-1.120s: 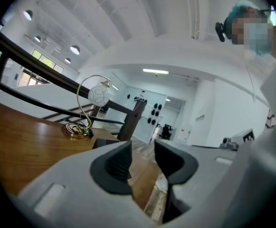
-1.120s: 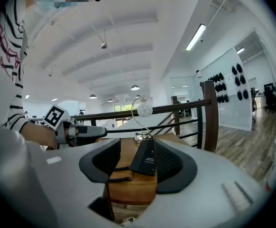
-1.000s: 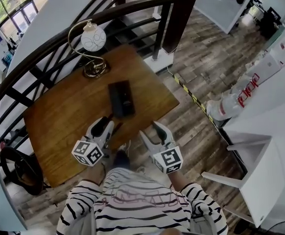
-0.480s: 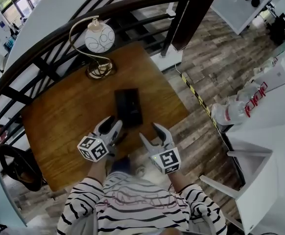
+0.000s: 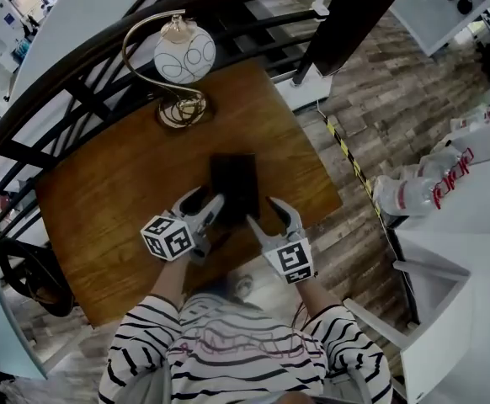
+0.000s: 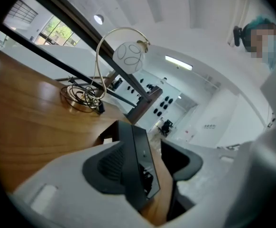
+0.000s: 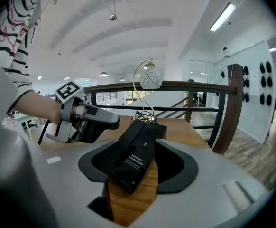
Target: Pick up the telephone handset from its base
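A flat black telephone (image 5: 234, 185), its handset lying on the base, rests in the middle of the wooden table (image 5: 102, 209). My left gripper (image 5: 205, 210) sits at the phone's near left edge. In the left gripper view its jaws are opening around the phone's near end (image 6: 137, 161), and the pads do not press on it. My right gripper (image 5: 275, 214) stands open at the phone's near right corner. Through the right gripper (image 7: 140, 167) I see the phone (image 7: 139, 148) lying just beyond the jaws, with the left gripper (image 7: 88, 122) beside it.
A brass lamp with a white globe (image 5: 183, 57) stands at the table's far side, cable coiled at its base (image 5: 182, 112). A dark curved railing (image 5: 77, 74) runs behind the table. A white chair (image 5: 434, 310) stands on the plank floor to the right.
Both grippers have moved forward and down from the table's near edge to the phone's near end. The left jaws stand wider apart than before.
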A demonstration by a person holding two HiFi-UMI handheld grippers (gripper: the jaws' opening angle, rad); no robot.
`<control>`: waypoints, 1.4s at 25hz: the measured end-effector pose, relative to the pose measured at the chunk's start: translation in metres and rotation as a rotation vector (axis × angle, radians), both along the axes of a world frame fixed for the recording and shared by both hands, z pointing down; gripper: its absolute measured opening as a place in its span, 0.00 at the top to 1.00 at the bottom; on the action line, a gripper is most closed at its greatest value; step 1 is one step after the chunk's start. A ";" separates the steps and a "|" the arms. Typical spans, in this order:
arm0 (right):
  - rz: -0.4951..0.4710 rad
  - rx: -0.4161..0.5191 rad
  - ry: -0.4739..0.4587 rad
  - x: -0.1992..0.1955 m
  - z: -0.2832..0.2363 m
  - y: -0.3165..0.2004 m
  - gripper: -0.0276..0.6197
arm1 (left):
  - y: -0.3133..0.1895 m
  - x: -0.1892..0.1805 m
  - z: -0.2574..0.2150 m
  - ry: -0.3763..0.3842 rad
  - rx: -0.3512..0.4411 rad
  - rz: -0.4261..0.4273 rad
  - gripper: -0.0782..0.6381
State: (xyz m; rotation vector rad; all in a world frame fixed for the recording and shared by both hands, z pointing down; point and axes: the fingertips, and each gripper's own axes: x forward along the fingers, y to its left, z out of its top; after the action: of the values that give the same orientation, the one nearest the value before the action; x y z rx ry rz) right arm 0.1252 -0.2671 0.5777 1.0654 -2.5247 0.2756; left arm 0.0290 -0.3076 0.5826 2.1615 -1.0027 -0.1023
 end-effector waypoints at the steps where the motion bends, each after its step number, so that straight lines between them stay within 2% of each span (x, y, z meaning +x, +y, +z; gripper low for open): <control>1: -0.010 0.005 0.018 -0.001 0.005 -0.005 0.62 | -0.004 0.000 0.005 0.000 -0.009 0.002 0.56; 7: -0.068 0.039 0.097 -0.011 0.023 -0.026 0.62 | -0.023 -0.003 0.033 0.004 -0.060 0.003 0.54; 14: -0.133 0.054 0.177 -0.023 0.050 -0.032 0.62 | -0.034 0.002 0.054 0.085 -0.128 0.042 0.54; 18: -0.174 0.090 0.246 -0.025 0.060 -0.033 0.63 | -0.037 0.008 0.062 0.104 -0.157 0.078 0.54; 21: -0.188 0.090 0.263 -0.027 0.068 -0.034 0.63 | -0.036 0.015 0.068 0.097 -0.175 0.124 0.57; 24: -0.199 0.098 0.281 -0.026 0.071 -0.034 0.64 | -0.035 0.018 0.071 0.085 -0.192 0.145 0.65; 28: -0.203 0.116 0.292 -0.027 0.072 -0.034 0.64 | -0.036 0.017 0.071 0.086 -0.208 0.159 0.66; 35: -0.186 0.117 0.309 -0.026 0.074 -0.034 0.64 | -0.035 0.017 0.070 0.033 -0.245 0.161 0.69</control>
State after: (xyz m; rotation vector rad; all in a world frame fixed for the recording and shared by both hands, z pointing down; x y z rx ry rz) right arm 0.0992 -0.3011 0.6514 0.8327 -2.3586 -0.0846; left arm 0.0457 -0.3429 0.6526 1.9991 -0.7759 0.0585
